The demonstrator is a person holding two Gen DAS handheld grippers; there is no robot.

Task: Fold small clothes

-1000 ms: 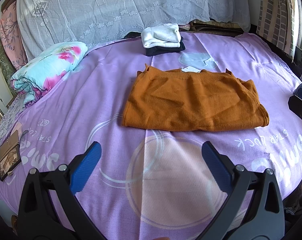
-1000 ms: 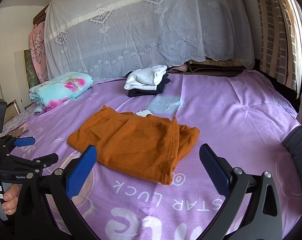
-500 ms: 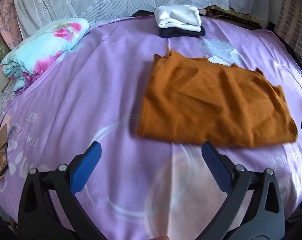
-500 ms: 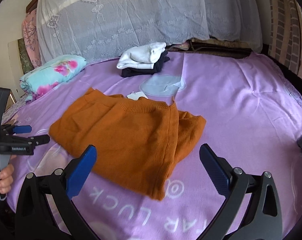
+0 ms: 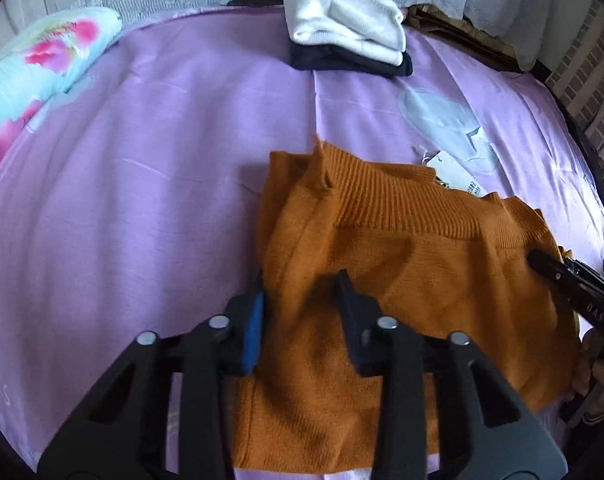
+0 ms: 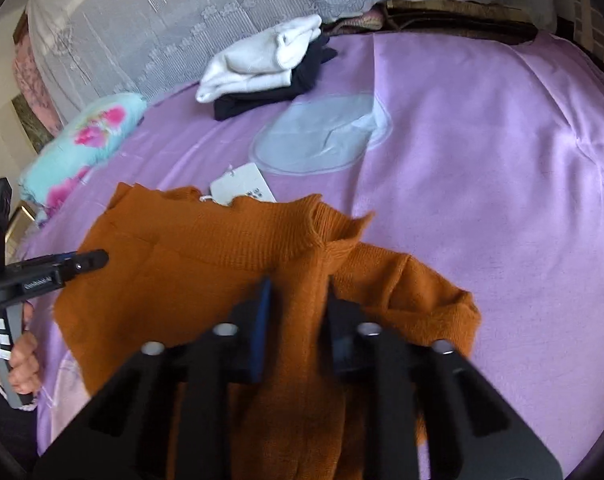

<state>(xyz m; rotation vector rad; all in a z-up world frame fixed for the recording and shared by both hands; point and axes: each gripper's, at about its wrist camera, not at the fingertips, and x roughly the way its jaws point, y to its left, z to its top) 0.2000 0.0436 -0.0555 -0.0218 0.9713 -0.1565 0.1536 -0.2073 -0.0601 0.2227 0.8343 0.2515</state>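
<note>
Jaws: left gripper (image 5: 299,312) and right gripper (image 6: 295,312) both pinching orange sweater (image 5: 402,280) — I'd lift evenly, folding near edge toward far.

Soft daylight enters from the right edge of both frames; fisheye bending curves the bed (image 5: 141,200), corners vignette black, and the near tongs (image 6: 295,316) are blurred.

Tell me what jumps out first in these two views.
The rust-orange knit sweater fills the near purple bedsheet, with the left gripper and right gripper each closed on a bunch of its fabric. Behind it, a white-over-black folded clothes stack sits by the lace curtain.
</note>
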